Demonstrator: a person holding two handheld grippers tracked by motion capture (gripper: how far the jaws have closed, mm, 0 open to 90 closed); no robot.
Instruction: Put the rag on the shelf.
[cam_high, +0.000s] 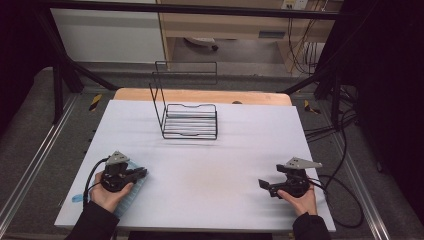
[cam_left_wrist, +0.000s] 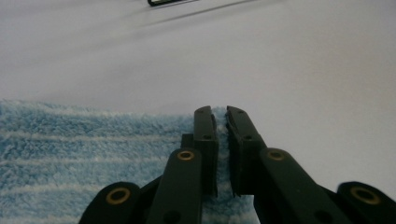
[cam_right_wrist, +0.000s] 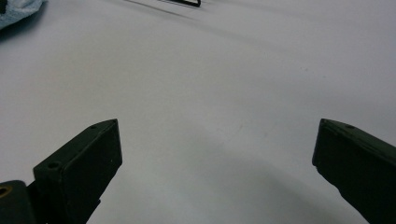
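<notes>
High view: at the lower left of the frame the person's left hand holds the left gripper over a light blue, white-striped terry cloth that lies flat on the white table sheet near its front left corner. At the lower right the right gripper rests low over bare sheet, well apart from the cloth, its jaws pointing toward the frame's left. A black wire rack with a tall wire back stands in the upper middle of the sheet, far from both grippers.

Left gripper view: the two black jaws rise from the bottom centre, drawn nearly together, with a thin fold of the cloth's edge pinched in the narrow gap between them. The cloth fills the lower left; bare sheet lies above and to the right. A corner of the rack shows at the top edge.

Right gripper view: the jaws stand wide apart at the lower left and lower right, nothing between them but bare sheet. A bit of the cloth sits in the upper left corner.
</notes>
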